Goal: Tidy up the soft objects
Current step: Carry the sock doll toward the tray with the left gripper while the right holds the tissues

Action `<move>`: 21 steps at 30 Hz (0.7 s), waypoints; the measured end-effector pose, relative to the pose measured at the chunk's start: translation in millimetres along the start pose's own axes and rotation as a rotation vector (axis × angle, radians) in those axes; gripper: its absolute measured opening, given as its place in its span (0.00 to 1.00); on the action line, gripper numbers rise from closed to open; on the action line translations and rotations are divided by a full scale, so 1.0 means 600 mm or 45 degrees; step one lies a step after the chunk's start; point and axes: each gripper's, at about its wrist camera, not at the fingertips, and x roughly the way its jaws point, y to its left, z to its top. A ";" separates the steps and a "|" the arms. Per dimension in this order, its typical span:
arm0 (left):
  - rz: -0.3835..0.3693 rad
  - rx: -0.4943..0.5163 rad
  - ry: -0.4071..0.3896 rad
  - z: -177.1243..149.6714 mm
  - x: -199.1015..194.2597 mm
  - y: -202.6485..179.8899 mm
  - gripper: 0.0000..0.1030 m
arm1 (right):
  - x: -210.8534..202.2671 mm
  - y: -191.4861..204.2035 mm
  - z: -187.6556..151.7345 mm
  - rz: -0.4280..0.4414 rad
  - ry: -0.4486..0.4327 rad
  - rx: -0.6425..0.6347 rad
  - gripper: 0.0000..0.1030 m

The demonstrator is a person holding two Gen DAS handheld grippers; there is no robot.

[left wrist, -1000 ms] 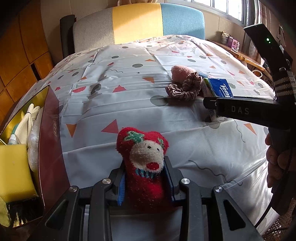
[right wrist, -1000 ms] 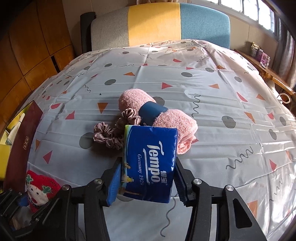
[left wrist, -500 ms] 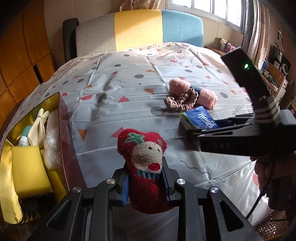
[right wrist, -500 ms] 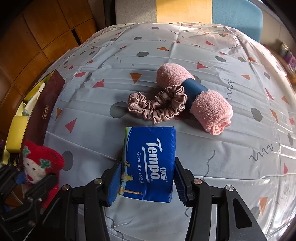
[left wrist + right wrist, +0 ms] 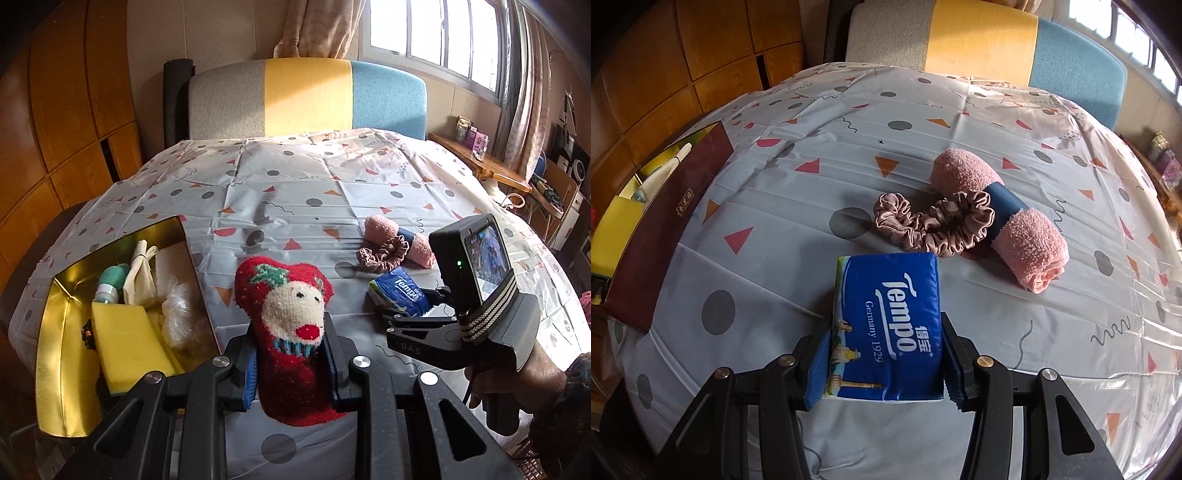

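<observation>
Gripping the red sock [image 5: 293, 354] in my left gripper [image 5: 291, 363], I am seeing its blue pads [image 5: 250, 376] pressing into the knit on both sides, so the jaws are clamped on it. The sock is standing upright between them, its reindeer face toward the camera, raised clear of the tablecloth [image 5: 295, 192]. Just left of it the gold-lined box [image 5: 61, 354] is sitting open at the table edge, with a yellow sponge [image 5: 125, 339], a teal bottle [image 5: 109, 280], a folded cream cloth [image 5: 142, 273] and a clear plastic bag [image 5: 181, 314] lying inside.

My right gripper [image 5: 882, 363] is squeezing the blue Tempo tissue pack [image 5: 886, 325] from both sides, jaws clamped on it, label up. In the left view that gripper [image 5: 413, 314] is hanging just right of the sock, with the pack [image 5: 397, 291] low over the cloth and a hand [image 5: 517, 384] wrapping the handle; I cannot tell whether the pack is touching the cloth.

Beyond the pack, a satin scrunchie [image 5: 931, 221] is lying on the cloth, touching a rolled pink towel [image 5: 997, 218] with a navy band around its middle. Both are resting near the middle of the table, well apart from the box [image 5: 665, 229], whose maroon outer wall is showing at the left of the right view. A grey, yellow and blue chair back [image 5: 306, 96] is standing at the far side.
</observation>
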 end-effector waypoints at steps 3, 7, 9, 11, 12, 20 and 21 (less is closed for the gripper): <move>0.015 -0.023 -0.023 0.003 -0.015 0.011 0.26 | -0.002 0.000 -0.004 -0.004 -0.018 0.000 0.50; 0.030 -0.041 -0.043 0.005 -0.030 0.024 0.26 | -0.003 0.000 -0.009 -0.009 -0.047 -0.007 0.51; 0.038 -0.052 -0.049 0.004 -0.036 0.033 0.26 | -0.002 0.001 -0.011 -0.013 -0.061 -0.013 0.51; 0.044 -0.066 -0.055 0.004 -0.041 0.041 0.26 | -0.002 0.002 -0.013 -0.021 -0.076 -0.022 0.51; 0.048 -0.071 -0.060 0.004 -0.044 0.045 0.26 | -0.002 0.003 -0.014 -0.026 -0.084 -0.027 0.51; 0.080 -0.129 -0.094 0.002 -0.069 0.089 0.26 | -0.003 0.008 -0.022 -0.048 -0.135 -0.039 0.51; 0.086 -0.139 -0.097 0.001 -0.072 0.096 0.26 | -0.004 0.009 -0.022 -0.053 -0.137 -0.042 0.51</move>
